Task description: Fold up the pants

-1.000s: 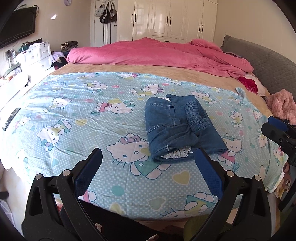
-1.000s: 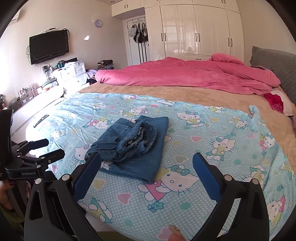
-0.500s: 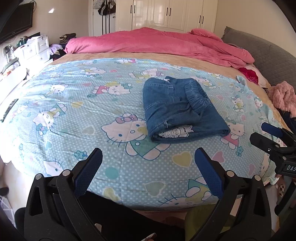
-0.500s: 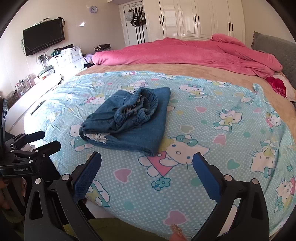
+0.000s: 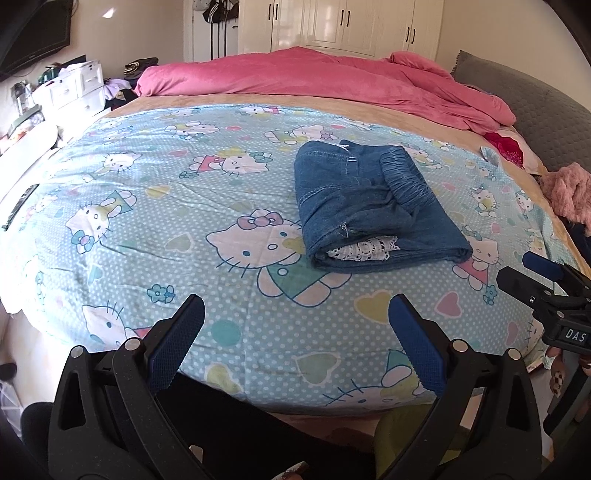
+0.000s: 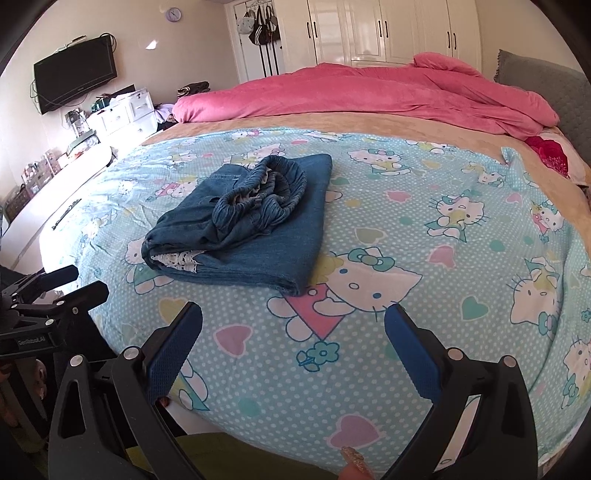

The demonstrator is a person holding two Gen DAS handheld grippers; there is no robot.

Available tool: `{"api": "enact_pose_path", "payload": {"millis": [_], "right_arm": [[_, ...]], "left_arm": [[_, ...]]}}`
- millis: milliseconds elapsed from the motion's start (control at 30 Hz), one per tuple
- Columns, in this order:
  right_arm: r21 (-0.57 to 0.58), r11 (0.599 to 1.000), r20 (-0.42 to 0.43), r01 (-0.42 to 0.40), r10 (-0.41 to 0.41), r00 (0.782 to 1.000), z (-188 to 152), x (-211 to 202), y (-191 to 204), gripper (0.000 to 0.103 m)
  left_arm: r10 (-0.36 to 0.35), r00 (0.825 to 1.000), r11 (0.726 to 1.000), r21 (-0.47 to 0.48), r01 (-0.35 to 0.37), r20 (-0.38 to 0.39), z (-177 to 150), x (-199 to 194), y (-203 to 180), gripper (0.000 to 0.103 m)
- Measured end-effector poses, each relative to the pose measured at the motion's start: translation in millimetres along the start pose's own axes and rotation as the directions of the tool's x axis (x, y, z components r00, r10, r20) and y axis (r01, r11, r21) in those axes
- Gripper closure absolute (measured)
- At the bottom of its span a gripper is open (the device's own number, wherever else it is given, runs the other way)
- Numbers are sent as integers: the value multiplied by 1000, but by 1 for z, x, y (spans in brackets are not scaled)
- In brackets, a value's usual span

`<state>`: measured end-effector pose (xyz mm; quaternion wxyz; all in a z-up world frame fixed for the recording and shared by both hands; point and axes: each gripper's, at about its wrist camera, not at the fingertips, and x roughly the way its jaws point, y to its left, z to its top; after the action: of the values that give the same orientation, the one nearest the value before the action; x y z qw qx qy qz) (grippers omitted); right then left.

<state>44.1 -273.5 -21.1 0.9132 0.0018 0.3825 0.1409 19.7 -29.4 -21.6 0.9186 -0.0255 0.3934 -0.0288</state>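
Note:
Blue denim pants (image 5: 369, 206) lie folded into a compact bundle on the Hello Kitty sheet (image 5: 184, 221), with white lace showing at the near end. They also show in the right wrist view (image 6: 251, 229), elastic waistband on top. My left gripper (image 5: 295, 325) is open and empty, near the bed's front edge, short of the pants. My right gripper (image 6: 293, 332) is open and empty, to the right of the pants. The right gripper also shows at the left view's right edge (image 5: 543, 280), and the left gripper at the right view's left edge (image 6: 55, 288).
A pink duvet (image 5: 314, 81) is bunched at the far side of the bed. A grey headboard (image 5: 517, 103) and pink fluffy cloth (image 5: 569, 192) are at the right. White drawers (image 6: 122, 114), a wall TV (image 6: 74, 74) and wardrobes (image 6: 388, 29) stand beyond.
Both grippers have drawn back and lowered toward the bed's front edge, staying open. The folded pants have not moved.

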Motion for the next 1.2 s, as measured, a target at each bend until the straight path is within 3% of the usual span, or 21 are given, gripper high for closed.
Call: {"api": "enact_pose_path", "payload": {"millis": [1200], "right_arm": [[0, 1000, -8, 8, -8, 1000, -3, 0, -1, 4]], "left_arm": [[33, 999, 999, 17, -33, -21, -4, 4, -3, 9]]}}
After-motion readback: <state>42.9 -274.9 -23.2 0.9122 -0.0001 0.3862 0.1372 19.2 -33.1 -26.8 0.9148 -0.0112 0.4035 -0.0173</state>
